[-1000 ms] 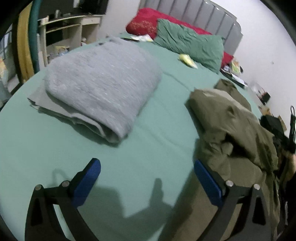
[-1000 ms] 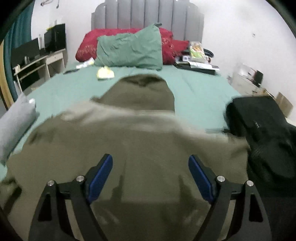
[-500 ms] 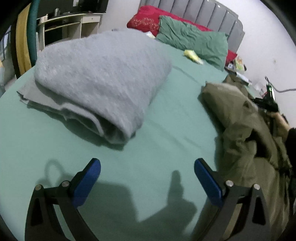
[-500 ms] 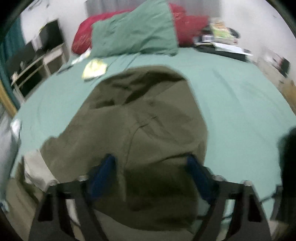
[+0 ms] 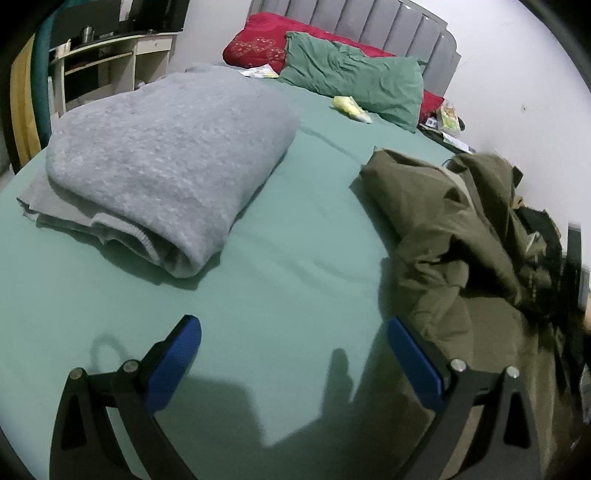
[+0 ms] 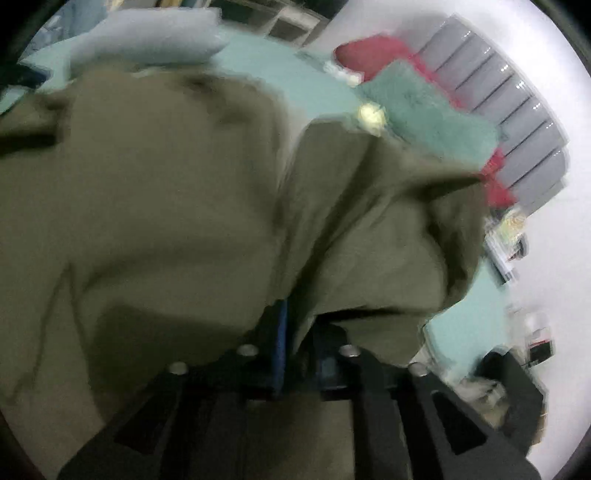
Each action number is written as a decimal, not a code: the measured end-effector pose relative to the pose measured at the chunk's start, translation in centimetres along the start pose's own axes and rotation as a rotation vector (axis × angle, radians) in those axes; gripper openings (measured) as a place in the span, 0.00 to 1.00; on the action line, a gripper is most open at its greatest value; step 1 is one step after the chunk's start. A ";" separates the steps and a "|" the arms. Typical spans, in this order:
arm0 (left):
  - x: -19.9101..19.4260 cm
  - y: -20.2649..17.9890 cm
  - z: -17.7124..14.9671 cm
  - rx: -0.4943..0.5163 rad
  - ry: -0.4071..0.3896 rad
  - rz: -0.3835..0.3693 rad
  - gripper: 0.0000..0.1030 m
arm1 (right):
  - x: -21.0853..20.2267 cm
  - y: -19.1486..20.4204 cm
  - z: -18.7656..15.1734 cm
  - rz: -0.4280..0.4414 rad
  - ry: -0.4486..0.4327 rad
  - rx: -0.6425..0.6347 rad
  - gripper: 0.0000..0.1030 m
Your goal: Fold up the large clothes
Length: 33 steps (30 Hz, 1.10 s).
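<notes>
An olive-green hooded garment (image 5: 454, 236) lies bunched on the right side of the green bed (image 5: 295, 258). My left gripper (image 5: 291, 354) is open and empty, low over the sheet, just left of the garment's near edge. In the right wrist view the same garment (image 6: 166, 192) fills the frame, blurred. My right gripper (image 6: 295, 332) is shut on a fold of it and holds it lifted, the view tilted. A folded grey garment (image 5: 166, 155) lies at the left of the bed.
A green pillow (image 5: 354, 85) and a red pillow (image 5: 266, 48) lie by the grey headboard (image 5: 369, 22). A small yellow item (image 5: 351, 107) sits near them. A shelf unit (image 5: 107, 66) stands at the left. A dark bag (image 6: 517, 391) lies at the bed's right.
My right gripper has closed on the olive garment and lifted it, tilting sideways. My left gripper has shifted slightly and stays open over the sheet.
</notes>
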<state>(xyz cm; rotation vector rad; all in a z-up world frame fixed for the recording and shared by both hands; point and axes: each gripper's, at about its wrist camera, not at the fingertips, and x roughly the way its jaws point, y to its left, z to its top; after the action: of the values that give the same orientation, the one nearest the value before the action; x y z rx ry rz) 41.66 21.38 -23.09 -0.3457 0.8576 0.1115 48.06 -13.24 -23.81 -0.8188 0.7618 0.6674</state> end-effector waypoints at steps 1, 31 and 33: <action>-0.1 -0.1 0.1 -0.006 -0.001 -0.007 0.98 | -0.6 -0.5 -0.5 0.018 -0.010 0.045 0.66; -1.0 0.4 0.3 0.013 -0.045 -0.015 0.98 | -4.1 -18.3 15.4 -0.473 -0.282 0.077 0.03; -1.7 0.2 0.4 0.006 -0.054 -0.035 0.98 | -7.9 -12.9 15.3 -0.519 -0.307 -0.113 0.03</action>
<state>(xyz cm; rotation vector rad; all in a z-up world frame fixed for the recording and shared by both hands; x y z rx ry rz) 40.81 21.77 -21.57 -0.3500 0.7983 0.0852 58.52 -9.00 -5.56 -0.9430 0.2158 0.3562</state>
